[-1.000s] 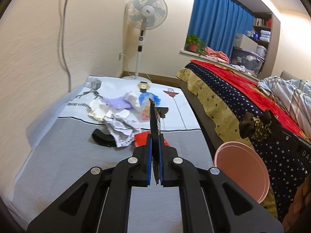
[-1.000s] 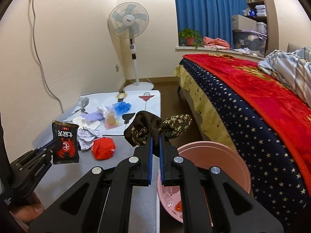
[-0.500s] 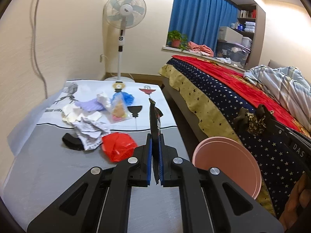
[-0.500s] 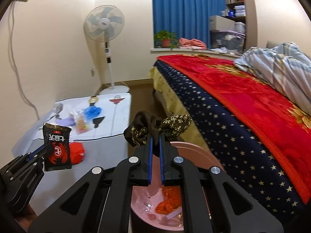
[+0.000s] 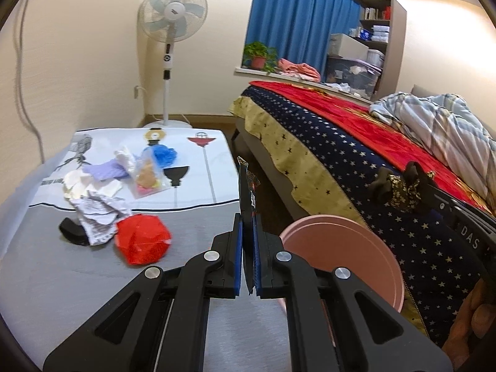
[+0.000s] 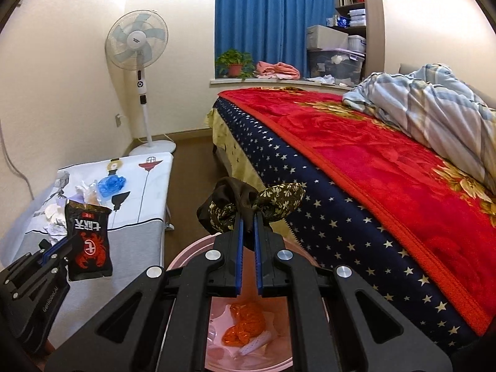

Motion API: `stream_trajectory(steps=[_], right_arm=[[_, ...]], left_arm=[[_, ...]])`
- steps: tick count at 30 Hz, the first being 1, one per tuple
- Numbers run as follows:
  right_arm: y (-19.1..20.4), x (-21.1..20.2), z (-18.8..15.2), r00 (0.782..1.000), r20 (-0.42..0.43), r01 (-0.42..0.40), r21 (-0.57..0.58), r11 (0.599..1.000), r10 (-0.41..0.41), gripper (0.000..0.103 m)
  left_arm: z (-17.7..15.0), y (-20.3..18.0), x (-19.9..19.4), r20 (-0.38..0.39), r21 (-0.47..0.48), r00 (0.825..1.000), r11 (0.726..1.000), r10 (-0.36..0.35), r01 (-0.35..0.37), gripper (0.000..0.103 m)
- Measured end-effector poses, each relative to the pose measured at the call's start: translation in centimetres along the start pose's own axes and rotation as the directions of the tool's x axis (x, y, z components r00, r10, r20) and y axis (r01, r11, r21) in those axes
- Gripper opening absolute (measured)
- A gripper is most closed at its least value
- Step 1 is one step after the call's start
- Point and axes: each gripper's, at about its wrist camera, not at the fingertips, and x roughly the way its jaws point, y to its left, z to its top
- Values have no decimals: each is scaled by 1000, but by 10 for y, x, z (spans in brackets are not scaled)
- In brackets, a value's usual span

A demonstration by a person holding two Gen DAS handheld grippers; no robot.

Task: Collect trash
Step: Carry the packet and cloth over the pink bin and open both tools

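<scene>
I noted my left gripper (image 5: 247, 257) clamped edge-on upon a black snack packet (image 6: 88, 241), its print unreadable in the left view. My right gripper (image 6: 247, 248) pinched a dark floral cloth (image 6: 248, 206) above the pink bin (image 5: 341, 257), lower centre, whose contents my fingers (image 6: 237, 248) partly hid. Remaining trash (image 5: 117, 195) lay left on the table (image 5: 62, 279).

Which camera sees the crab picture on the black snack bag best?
The right wrist view. There the black snack bag faces the camera flat, showing its red crab, pinched in the left gripper. The left wrist view sees that bag only edge-on, a thin dark strip between the fingers.
</scene>
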Motion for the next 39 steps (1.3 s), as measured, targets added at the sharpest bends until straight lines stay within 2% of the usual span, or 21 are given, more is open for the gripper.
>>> stream_trajectory(steps=[15,21,24,25,26,28,30,34,36,38,39], right_arm=[[-17,9,-3,998,-29,55,44,997,-54,7],[-24,9,-4,997,-35,72,60,996,-70,7],[-26,8,-4,996,-34,79,66,995,-77,11],[-27,7,-3,995,-32,94,69,993,-92,13],[-27,7,-3,995,-31,102,72,992,-100,16],[-30,5,-3,993,-25,116,78,990,-115,35],[-30,3,-2,992,-15,126,76,989,-125,40],[-27,1,-2,993,-7,121,66,990,-121,40],[-27,0,-2,993,-9,118,63,991,-118,40],[-25,-2,-2,994,-7,112,59,992,-112,40],[-24,-3,-2,994,-3,108,56,993,-108,40]], left_arm=[[-5,-33,21,-40,25,995,995,-92,93,6],[-8,-47,28,-58,39,990,990,-132,134,6],[-9,-52,30,-73,40,983,984,-168,171,6],[-9,-54,31,-80,36,980,982,-180,184,8],[-10,-54,32,-88,33,978,981,-190,193,16],[-11,-54,33,-91,35,979,981,-185,188,32],[-12,-52,32,-89,31,981,984,-173,176,34],[-10,-46,28,-80,19,983,986,-164,166,35],[-9,-45,26,-75,25,985,987,-158,160,40],[-8,-44,22,-62,35,987,988,-149,151,51],[-8,-44,20,-54,39,988,989,-143,145,54]])
